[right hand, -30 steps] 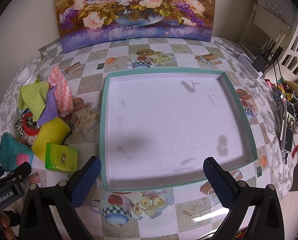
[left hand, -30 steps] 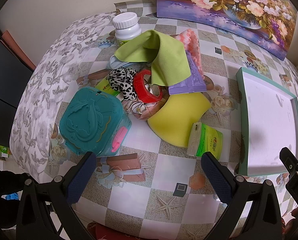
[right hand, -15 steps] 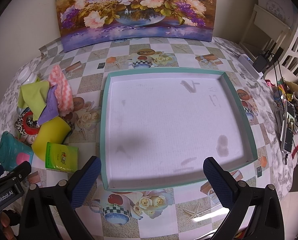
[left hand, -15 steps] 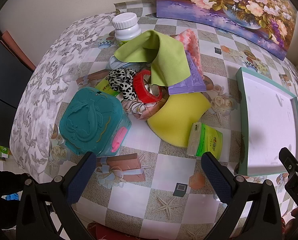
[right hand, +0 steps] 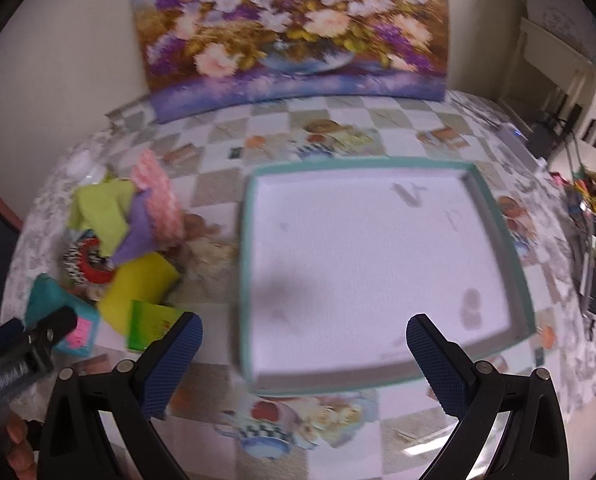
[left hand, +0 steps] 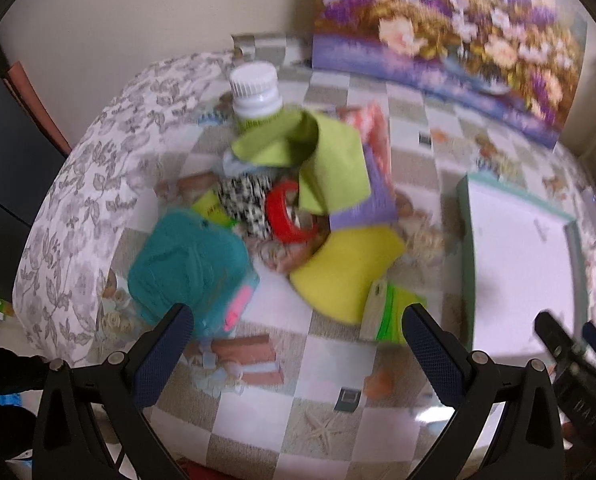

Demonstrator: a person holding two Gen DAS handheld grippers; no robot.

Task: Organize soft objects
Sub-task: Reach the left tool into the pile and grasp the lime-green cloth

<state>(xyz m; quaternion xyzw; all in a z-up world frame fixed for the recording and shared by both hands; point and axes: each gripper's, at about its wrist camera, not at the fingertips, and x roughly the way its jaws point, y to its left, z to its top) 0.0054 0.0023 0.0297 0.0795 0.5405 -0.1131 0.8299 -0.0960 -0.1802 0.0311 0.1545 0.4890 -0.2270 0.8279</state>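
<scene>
A pile of soft things lies on the table's left side: a green cloth [left hand: 329, 160], a pink towel [left hand: 377, 136], a purple cloth [left hand: 371, 200], a leopard scrunchie [left hand: 246, 200], a yellow sponge [left hand: 349, 268] and a green tissue pack [left hand: 393, 312]. My left gripper [left hand: 298, 340] is open and empty just in front of the pile. An empty white tray with a teal rim [right hand: 497, 216] sits to the right. My right gripper [right hand: 303, 352] is open and empty above the tray's near edge. The pile also shows in the right wrist view [right hand: 138, 276].
A white-capped bottle [left hand: 256, 92], a red tape roll [left hand: 286, 212] and a teal plastic box [left hand: 190, 264] sit in the pile. A flower painting [right hand: 294, 28] leans on the back wall. Cables and clutter [right hand: 589, 240] lie at the table's right edge.
Both grippers have moved forward and both views are now motion-blurred. The pile sits closer to the left gripper. Nothing on the table has moved.
</scene>
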